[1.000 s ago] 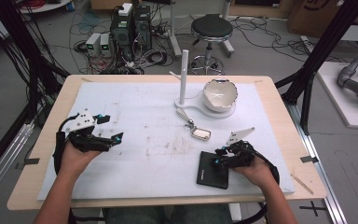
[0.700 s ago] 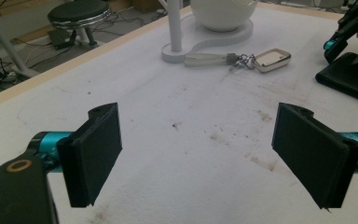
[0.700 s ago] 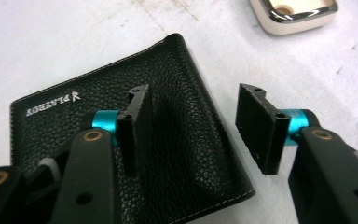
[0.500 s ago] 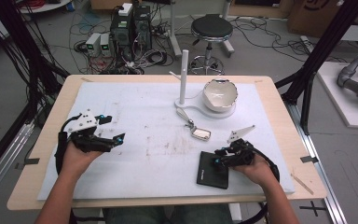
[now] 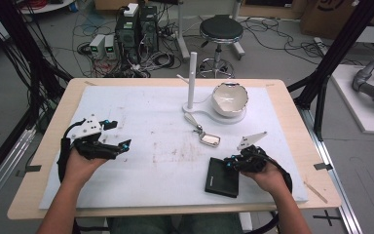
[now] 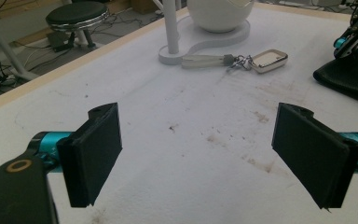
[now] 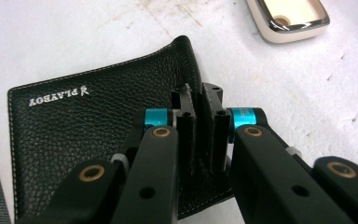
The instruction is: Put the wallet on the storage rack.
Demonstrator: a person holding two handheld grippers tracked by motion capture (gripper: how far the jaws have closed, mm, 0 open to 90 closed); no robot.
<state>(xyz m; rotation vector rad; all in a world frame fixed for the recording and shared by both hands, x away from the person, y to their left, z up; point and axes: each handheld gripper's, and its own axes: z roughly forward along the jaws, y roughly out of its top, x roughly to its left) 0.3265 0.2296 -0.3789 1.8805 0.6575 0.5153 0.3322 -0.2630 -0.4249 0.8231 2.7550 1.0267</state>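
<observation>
One black leather wallet (image 5: 222,177), one silver key fob (image 5: 209,140) — we count two grippers.
Right gripper (image 7: 200,100) pinches the wallet's edge; left gripper (image 6: 198,158) gapes wide over the stained white table mat (image 5: 146,122) — cables beyond.

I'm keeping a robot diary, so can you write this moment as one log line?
right gripper: shut on black leather wallet edge | left gripper: open, holding nothing | silver key fob: on white table cover, untouched

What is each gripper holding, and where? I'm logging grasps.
Right gripper pinches the black wallet at its raised edge. Left gripper is open, holding nothing.
</observation>
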